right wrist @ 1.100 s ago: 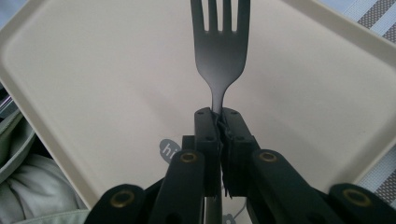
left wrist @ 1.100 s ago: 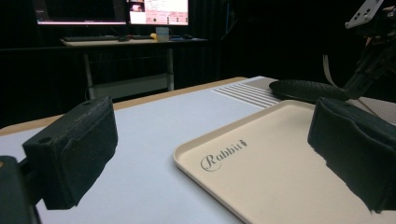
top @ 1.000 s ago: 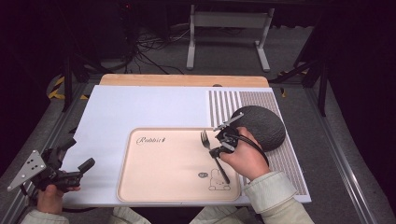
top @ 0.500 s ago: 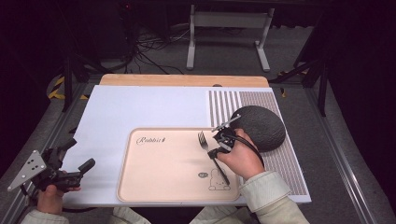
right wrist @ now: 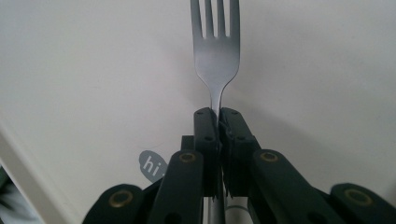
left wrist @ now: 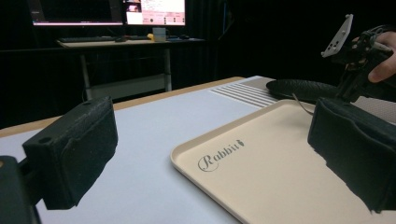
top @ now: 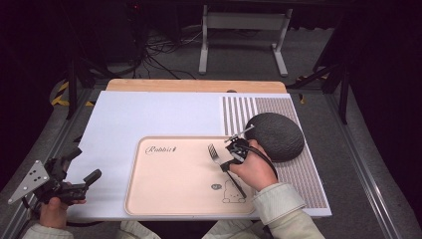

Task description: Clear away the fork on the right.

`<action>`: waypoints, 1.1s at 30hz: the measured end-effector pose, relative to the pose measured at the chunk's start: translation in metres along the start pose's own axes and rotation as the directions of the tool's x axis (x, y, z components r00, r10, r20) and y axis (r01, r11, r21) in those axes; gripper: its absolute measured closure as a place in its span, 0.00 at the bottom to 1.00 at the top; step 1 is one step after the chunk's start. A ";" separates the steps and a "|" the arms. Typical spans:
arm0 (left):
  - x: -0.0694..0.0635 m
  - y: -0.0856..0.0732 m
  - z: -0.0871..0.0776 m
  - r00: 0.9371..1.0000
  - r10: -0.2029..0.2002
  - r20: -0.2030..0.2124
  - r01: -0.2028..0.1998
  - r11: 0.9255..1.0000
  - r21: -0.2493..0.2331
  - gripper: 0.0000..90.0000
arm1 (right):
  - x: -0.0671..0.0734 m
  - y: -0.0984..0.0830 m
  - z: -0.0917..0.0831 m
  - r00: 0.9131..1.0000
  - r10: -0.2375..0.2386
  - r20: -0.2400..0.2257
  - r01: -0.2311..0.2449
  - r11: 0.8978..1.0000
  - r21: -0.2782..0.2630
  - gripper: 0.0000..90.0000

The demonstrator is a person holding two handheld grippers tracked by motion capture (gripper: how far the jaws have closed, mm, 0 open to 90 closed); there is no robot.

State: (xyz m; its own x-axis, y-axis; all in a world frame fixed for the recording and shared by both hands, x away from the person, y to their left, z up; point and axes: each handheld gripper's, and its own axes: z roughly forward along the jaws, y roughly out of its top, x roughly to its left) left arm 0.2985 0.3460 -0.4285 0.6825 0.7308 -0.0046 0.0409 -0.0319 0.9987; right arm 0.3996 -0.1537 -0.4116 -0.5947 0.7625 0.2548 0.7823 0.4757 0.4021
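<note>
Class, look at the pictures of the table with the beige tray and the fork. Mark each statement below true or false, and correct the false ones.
1. The right gripper is shut on the silver metal fork. True.
2. The left gripper holds a spoon. False: its jaws stand apart with nothing between them.
3. The beige rectangular tray bears the word "Rabbit". True.
4. The dark grey round bowl-like object sits on the tray. False: it rests on the striped mat, beside the tray.
</note>
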 end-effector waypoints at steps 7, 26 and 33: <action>0.000 0.000 0.000 1.000 0.000 0.000 0.000 1.000 0.000 0.03 | -0.004 -0.002 0.006 1.000 0.013 -0.007 -0.013 1.000 0.018 0.95; 0.000 0.000 0.000 1.000 -0.002 0.001 0.002 1.000 0.003 0.03 | -0.005 -0.003 0.011 1.000 0.016 -0.001 -0.016 0.999 0.045 0.94; 0.000 0.000 0.000 1.000 -0.003 0.003 0.003 1.000 0.004 0.03 | -0.003 -0.001 0.007 1.000 0.000 0.005 0.000 1.000 0.017 0.88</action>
State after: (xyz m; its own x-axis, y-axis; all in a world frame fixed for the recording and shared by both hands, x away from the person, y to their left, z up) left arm 0.2988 0.3459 -0.4287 0.6846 0.7288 -0.0077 0.0458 -0.0325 0.9984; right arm 0.4015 -0.1534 -0.4187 -0.5940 0.7646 0.2501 0.7851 0.4833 0.3872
